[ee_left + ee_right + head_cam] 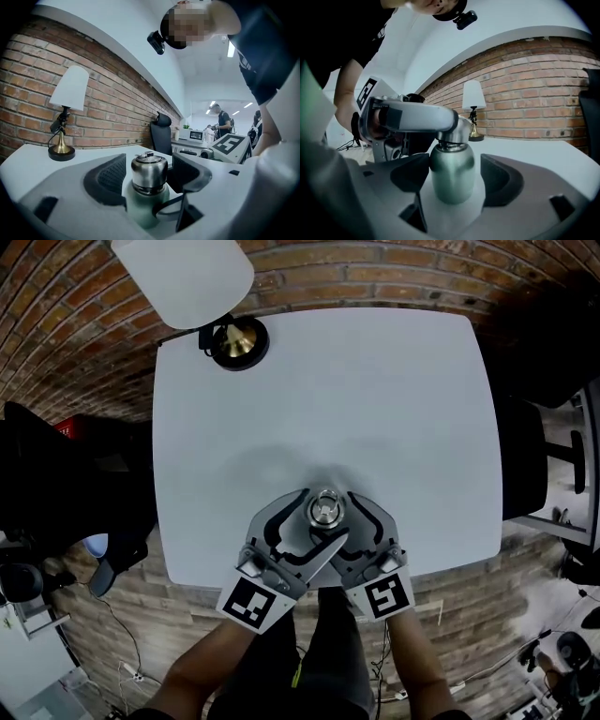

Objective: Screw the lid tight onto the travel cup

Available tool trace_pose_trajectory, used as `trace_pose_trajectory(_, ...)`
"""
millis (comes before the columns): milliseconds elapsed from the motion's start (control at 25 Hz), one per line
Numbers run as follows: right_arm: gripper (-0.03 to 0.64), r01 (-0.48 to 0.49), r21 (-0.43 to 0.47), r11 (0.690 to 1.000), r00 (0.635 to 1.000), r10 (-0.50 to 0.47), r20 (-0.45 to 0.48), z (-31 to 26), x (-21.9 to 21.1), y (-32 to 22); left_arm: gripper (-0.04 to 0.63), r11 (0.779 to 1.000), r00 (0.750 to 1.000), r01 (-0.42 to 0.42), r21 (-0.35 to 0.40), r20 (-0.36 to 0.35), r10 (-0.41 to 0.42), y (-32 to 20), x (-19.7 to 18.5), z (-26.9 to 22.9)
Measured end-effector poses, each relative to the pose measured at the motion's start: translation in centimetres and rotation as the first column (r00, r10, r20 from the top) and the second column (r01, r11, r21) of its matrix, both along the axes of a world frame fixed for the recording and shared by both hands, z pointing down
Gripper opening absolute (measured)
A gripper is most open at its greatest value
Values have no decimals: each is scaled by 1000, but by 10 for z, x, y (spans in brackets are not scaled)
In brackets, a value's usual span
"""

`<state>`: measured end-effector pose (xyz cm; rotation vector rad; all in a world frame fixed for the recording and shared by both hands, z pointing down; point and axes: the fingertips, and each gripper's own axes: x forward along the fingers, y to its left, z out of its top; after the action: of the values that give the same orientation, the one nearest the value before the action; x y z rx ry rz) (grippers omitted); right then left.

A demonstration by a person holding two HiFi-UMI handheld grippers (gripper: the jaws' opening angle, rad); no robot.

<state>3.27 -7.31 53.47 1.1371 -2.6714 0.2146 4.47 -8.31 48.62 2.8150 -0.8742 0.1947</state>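
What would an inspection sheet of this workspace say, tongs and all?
Surface: white table, square with rounded corners.
Job's things: pale green travel cup upright near the front edge, steel lid on top; tightness cannot be told.
Clutter: table lamp at the far corner.
Grippers: left tongs and right tongs both open, straddling the cup.
Cables: lamp cord; loose cables on the floor.
Surroundings: brick wall, black office chair, people in the background.

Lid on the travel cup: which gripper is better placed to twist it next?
Left, probably: the left gripper has open fingers flanking the lid, while the right gripper flanks the cup body below.
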Motion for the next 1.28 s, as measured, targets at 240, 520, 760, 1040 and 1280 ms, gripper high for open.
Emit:
trace_pose_trajectory(240,313,23,29,999,1000,-23,-19,4,-12,-4,262,997,999,10,74,34,-12,-4,7,2)
trace_pose_trajectory(520,313,34,43,999,999,-34,7,4,-12,-4,253,984,988,-156,88,24,154,3,8,5)
trace_pose_trajectory(760,313,132,46,990,991,-133,16,1,-10,-3,253,881,894,-447,153,38,447,8,18,-3)
trace_pose_trajectory(1040,313,303,3,953,953,-303,-10,2,-12,1,255,791,796,-600,122,-9,605,15,18,-3)
trace_pose_trajectory(1280,313,279,-7,960,960,-279,-5,4,-11,2,314,851,851,-517,95,-49,523,10,14,-1)
